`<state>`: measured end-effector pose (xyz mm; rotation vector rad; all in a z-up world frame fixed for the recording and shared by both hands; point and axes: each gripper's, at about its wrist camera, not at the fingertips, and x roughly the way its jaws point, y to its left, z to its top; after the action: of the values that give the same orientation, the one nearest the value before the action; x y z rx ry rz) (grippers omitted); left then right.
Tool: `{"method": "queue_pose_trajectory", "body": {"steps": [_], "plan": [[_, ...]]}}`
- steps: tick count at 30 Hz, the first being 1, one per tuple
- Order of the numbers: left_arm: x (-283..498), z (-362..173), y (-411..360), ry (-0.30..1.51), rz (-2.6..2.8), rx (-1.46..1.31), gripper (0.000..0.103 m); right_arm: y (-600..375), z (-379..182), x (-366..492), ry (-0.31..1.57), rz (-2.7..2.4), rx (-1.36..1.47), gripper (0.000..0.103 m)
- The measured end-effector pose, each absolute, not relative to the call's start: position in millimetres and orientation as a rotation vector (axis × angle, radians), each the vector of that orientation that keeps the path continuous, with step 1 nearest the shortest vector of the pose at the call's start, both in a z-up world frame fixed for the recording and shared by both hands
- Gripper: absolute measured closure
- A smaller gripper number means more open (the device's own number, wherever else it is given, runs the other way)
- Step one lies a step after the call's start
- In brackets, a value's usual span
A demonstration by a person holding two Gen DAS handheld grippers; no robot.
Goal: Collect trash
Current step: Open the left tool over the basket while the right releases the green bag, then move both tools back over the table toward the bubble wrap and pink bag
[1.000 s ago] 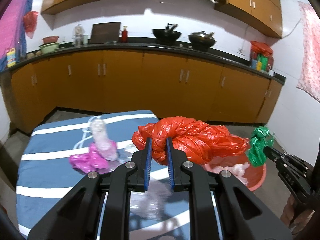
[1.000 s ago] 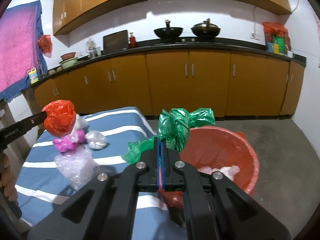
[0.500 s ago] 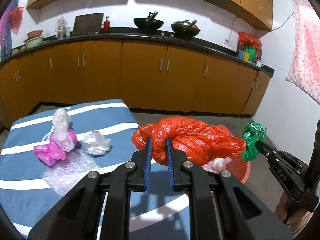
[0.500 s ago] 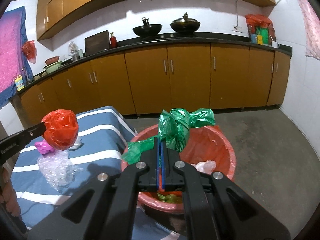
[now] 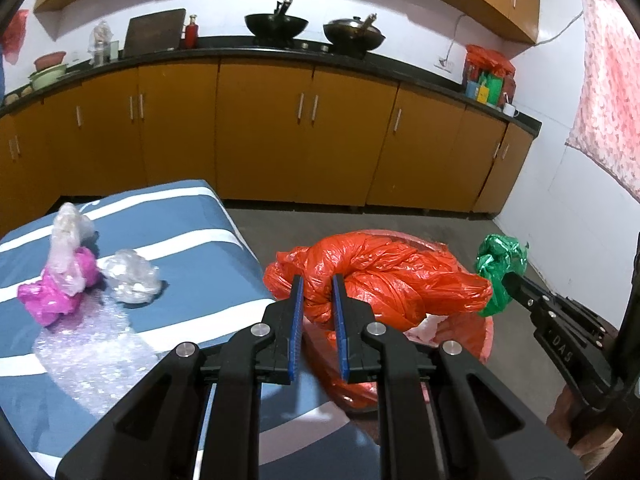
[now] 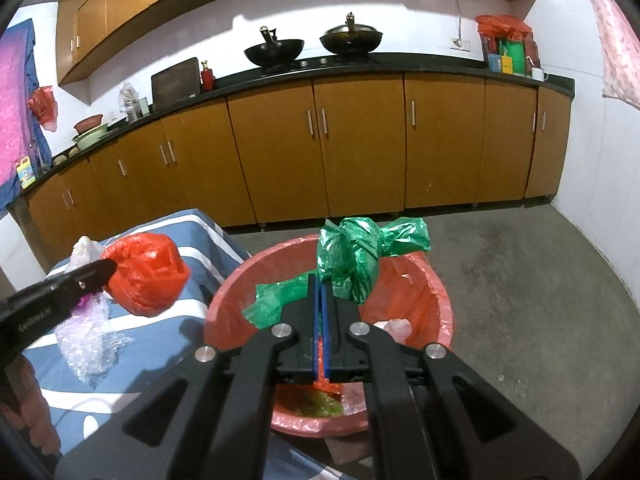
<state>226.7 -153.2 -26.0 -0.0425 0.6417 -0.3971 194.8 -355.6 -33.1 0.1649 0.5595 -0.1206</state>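
- Both tools have carried their bags from above the striped worktop [image 5: 192,240] toward the red basin [image 6: 444,312].
- Left tool [image 5: 316,292] clamps a twisted, crinkly red bag [image 5: 400,280]; right tool [image 6: 321,292] pinches a knotted green bag [image 6: 352,256] over the basin.
- Only the right view shows green scraps [image 6: 320,408] inside the basin.

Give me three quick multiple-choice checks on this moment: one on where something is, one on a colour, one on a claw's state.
1. Where does the pink bag lie?
A. on the striped bedding
B. in the tub
C. on the counter

2. What colour is the bag in the right claw?
A. pink
B. green
C. clear

3. What state is the left claw in?
A. wide open, empty
B. shut on the red bag
C. shut on bubble wrap

Key: 1 A, the pink bag sits on the blue and white striped bedding beside the bubble wrap. 2 B, the green bag is pinched between the claw's blue pads above the red tub. 3 B, the pads press a fold of the red bag from both sides.
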Motion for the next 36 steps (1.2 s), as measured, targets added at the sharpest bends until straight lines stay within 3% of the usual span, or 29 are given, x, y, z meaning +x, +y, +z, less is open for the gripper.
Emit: {"method": "queue_pose_trajectory", "body": {"steps": [9,13,25,36], "plan": [[245,-38,-181,0.673,-0.425,-0.037,0.088,-363,-34,212,0.541,-0.110,0.165,0.096],[251,-49,-183,0.712,-0.429,-0.051,0.057,-369,-40,210,0.547,-0.112,0.182,0.090],[237,-44,-133,0.655,-0.307,-0.037,0.056,-370,-36,194,0.543,-0.118,0.194,0.076],[211,-36,-26,0.553,-0.042,-0.005,0.048,-277,-30,206,0.560,0.112,0.149,0.066]]}}
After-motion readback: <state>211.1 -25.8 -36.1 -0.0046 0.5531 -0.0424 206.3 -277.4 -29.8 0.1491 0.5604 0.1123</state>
